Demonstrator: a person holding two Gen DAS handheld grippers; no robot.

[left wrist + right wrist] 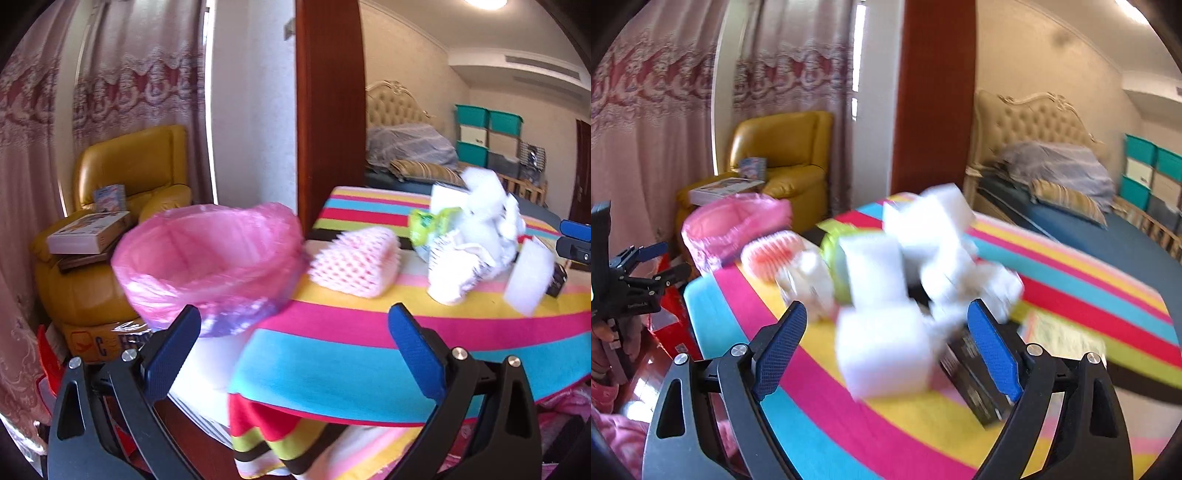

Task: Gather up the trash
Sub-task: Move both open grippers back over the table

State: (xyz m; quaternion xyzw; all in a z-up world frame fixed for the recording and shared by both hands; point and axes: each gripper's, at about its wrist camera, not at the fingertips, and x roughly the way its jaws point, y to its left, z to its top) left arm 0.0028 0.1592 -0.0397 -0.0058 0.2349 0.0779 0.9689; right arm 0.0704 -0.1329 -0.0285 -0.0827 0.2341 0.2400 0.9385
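Bedroom w/ striped cloth over the desk [849, 424]. Trash pile [908, 266] sits mid-desk; nearest white foam block [882, 354] lies just ahead of the right claw [886, 343], between its spread jaws, untouched. Left claw [295, 343], also spread and empty, faces the pink-lined bin [207, 258]; right is nearer the trash.

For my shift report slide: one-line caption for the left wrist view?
Open left gripper approaches pink-lined trash bin beside striped table strewn with foam and paper trash.
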